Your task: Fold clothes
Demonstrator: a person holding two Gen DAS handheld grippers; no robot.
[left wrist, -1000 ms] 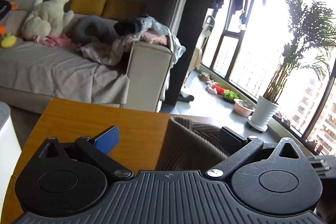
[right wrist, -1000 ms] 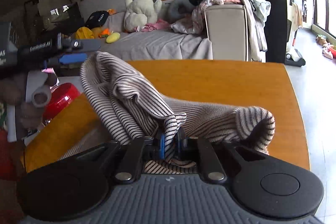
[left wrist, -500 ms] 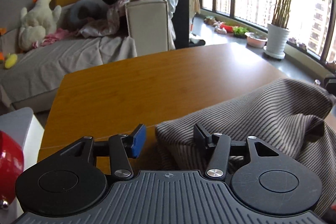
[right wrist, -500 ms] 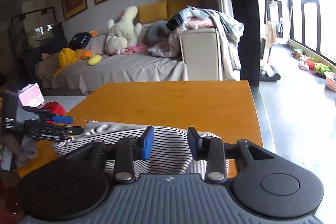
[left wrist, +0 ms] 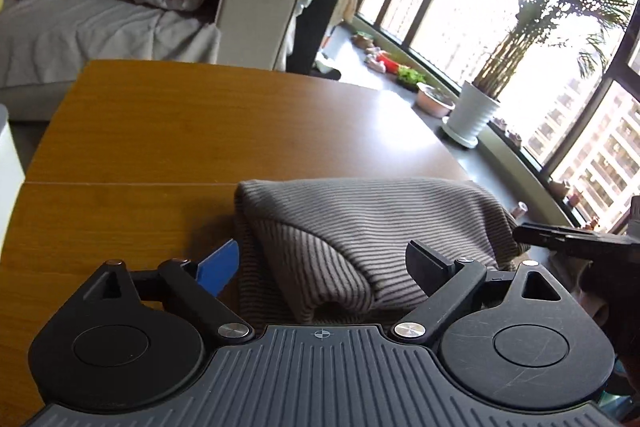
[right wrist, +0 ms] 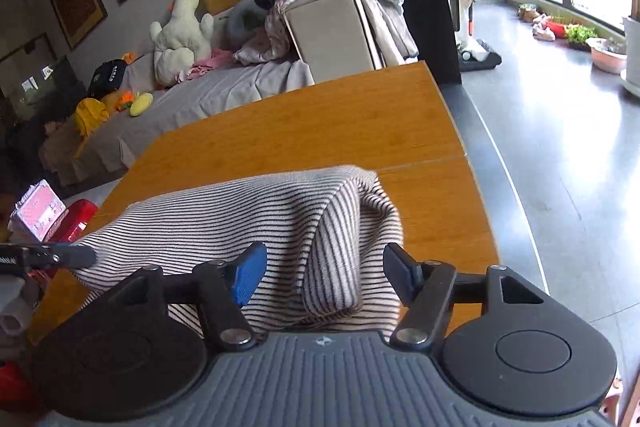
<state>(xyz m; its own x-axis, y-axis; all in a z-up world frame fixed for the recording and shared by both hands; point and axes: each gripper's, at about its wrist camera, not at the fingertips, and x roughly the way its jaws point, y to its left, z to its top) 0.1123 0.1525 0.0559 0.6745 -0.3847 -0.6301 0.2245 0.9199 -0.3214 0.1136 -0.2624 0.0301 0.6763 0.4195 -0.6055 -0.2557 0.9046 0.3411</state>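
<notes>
My left gripper [left wrist: 324, 263] has just been opening and stands released, the striped garment [left wrist: 360, 227] bunched on the wooden table [left wrist: 180, 131] just ahead and between its fingers, pads not pressing. My right gripper [right wrist: 324, 275] has also just been opening, released, a fold of the same garment between its fingers. Only the left view shows the potted plant [left wrist: 472, 115] far right of the claw; only the right view shows the red object [right wrist: 76, 223] left of it.

garment [left wrist: 372, 219] on table [left wrist: 160, 131], sofa [left wrist: 80, 31] behind
</notes>
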